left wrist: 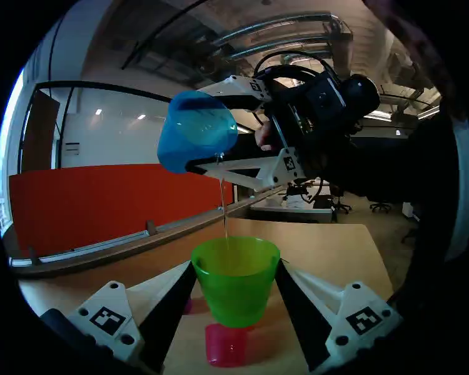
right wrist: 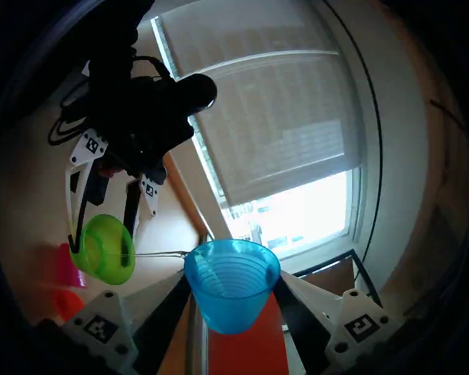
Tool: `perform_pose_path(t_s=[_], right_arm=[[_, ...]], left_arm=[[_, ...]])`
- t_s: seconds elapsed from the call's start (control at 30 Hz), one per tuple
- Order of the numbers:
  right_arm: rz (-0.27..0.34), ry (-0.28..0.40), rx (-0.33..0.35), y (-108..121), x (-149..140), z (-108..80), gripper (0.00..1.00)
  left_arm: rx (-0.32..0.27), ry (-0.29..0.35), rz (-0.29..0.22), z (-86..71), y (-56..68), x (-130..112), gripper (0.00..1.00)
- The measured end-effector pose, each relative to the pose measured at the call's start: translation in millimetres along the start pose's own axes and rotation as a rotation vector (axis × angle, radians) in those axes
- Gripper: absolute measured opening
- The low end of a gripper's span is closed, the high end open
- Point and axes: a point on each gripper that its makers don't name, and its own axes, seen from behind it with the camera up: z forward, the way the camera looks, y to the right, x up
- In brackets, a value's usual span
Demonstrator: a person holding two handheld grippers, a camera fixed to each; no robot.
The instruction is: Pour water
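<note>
My left gripper (left wrist: 236, 294) is shut on a green cup (left wrist: 236, 284), held upright above the wooden table (left wrist: 334, 250). Above it, my right gripper (left wrist: 225, 131) is shut on a blue cup (left wrist: 194, 130) that is tipped over, and a thin stream of water (left wrist: 223, 206) falls from its rim into the green cup. In the right gripper view the blue cup (right wrist: 232, 284) sits between my right gripper's (right wrist: 232, 294) fingers, the thin stream (right wrist: 159, 254) runs to the green cup (right wrist: 103, 249), and my left gripper (right wrist: 106, 209) holds that cup.
A pink cup (left wrist: 226, 344) stands on the table below the green cup; pink (right wrist: 67, 265) and orange (right wrist: 67, 304) cups show in the right gripper view. A red partition (left wrist: 103, 200) runs along the table's far edge. Office chairs and desks stand behind.
</note>
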Motion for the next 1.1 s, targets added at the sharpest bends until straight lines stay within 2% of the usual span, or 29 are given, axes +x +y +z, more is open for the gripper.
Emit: perform_pose_path(t_s=[1.1], right_arm=[[-0.051, -0.017, -0.003, 0.6, -0.6, -1.1, 0.89]], left_arm=[[0.015, 0.0, 0.003, 2.3, -1.0, -2.5, 0.86]])
